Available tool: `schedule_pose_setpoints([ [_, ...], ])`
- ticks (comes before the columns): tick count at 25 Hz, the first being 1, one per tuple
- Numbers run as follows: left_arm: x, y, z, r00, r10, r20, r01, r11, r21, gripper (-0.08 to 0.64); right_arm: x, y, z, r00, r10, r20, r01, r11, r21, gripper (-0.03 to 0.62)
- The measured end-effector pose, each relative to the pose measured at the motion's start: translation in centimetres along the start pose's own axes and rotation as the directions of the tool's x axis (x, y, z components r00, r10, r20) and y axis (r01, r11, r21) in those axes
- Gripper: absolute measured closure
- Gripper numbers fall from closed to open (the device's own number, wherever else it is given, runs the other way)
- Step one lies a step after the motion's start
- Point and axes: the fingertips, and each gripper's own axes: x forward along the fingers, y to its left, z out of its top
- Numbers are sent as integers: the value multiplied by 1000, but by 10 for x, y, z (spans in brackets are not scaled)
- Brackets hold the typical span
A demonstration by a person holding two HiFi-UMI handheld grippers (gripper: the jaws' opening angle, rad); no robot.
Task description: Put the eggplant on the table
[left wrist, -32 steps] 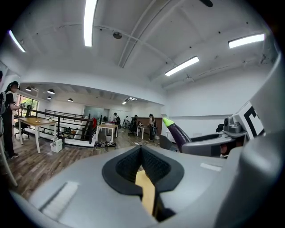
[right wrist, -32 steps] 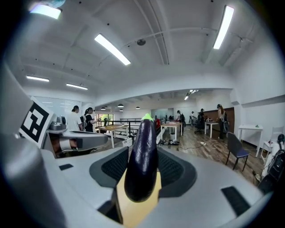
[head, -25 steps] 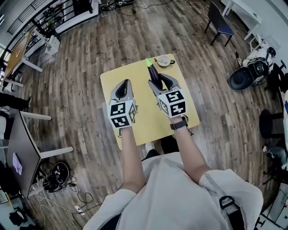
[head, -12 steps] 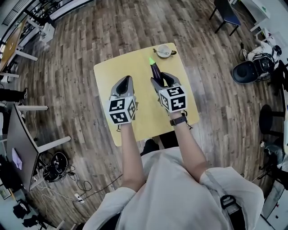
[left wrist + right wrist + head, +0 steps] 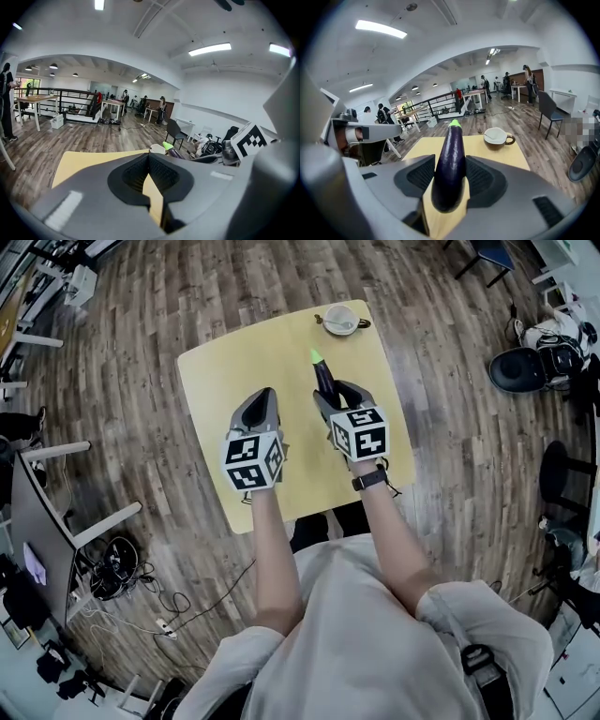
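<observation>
A dark purple eggplant (image 5: 323,379) with a green tip points away from me over the yellow table (image 5: 234,362). My right gripper (image 5: 330,395) is shut on its thick lower half. In the right gripper view the eggplant (image 5: 450,168) stands between both pads of the right gripper (image 5: 449,176), its tip toward a cup. My left gripper (image 5: 260,404) hovers beside it over the table's middle, jaws together and empty. The left gripper view shows only a thin strip of table between the left gripper (image 5: 149,171) pads.
A white cup on a saucer (image 5: 340,321) sits at the table's far edge, also in the right gripper view as the cup (image 5: 497,136). A black bag (image 5: 520,369) and a chair (image 5: 487,251) stand right of the table. Cables (image 5: 122,577) lie on the floor at the left.
Both grippers have sunk toward the tabletop and come nearer to its middle. The eggplant stays gripped in the right one. The left jaws stay together.
</observation>
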Motion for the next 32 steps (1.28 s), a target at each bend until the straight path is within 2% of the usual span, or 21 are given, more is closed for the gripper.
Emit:
schedule_pose_setpoints([
  [18,55,14,-69,990,3,-143,-14,997,-77,551,65,-30,-79,981,35,-193,-18,996,84,390],
  [32,70,25,-77,986,3,-166,-19,995,-98,551,99,-38,-111,951,8,-308,20,996,86,391],
])
